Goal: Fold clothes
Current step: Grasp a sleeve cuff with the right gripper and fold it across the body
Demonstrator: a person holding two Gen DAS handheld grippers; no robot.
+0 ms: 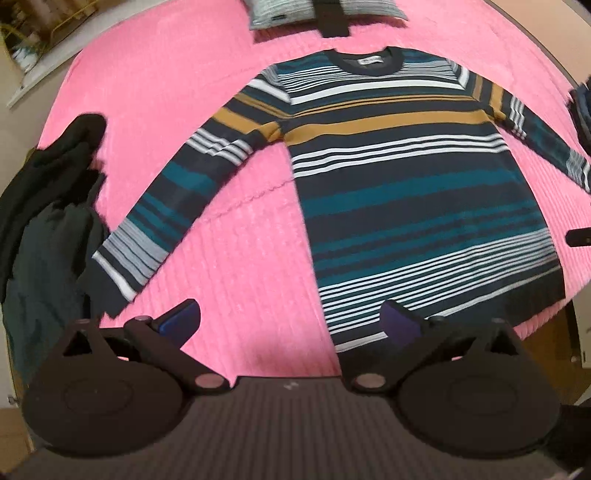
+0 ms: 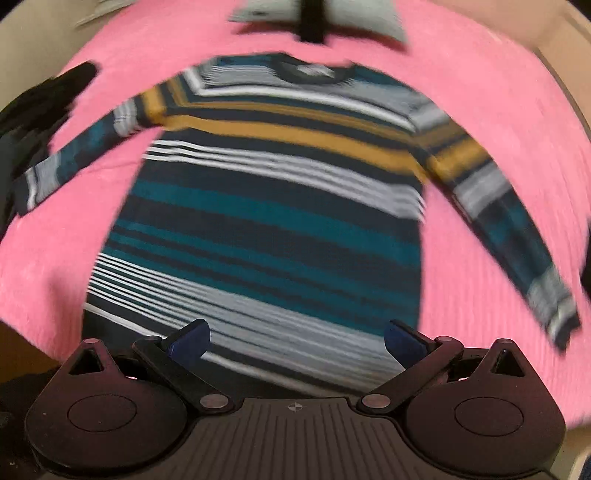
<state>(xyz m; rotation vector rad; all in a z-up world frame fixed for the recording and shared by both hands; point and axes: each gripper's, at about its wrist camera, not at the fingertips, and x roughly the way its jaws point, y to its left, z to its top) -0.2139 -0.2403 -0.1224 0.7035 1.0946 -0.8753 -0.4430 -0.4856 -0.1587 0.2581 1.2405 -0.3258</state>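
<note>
A striped sweater (image 1: 399,173) in navy, teal, white and mustard lies flat on the pink blanket (image 1: 229,266), neck away from me, both sleeves spread out. Its left sleeve (image 1: 173,206) slants down toward the near left. My left gripper (image 1: 291,321) hovers open above the blanket by the hem's left corner, nothing between its blue-padded fingers. In the right wrist view the same sweater (image 2: 273,221) looks blurred. My right gripper (image 2: 297,341) is open over the hem's near edge, empty. The right sleeve (image 2: 517,229) runs down to the right.
Dark clothes (image 1: 48,206) are heaped at the blanket's left edge. A grey striped pillow (image 1: 325,11) with a black object on it lies beyond the collar. More dark fabric (image 1: 581,110) shows at the far right. The blanket's near edge drops off below the hem.
</note>
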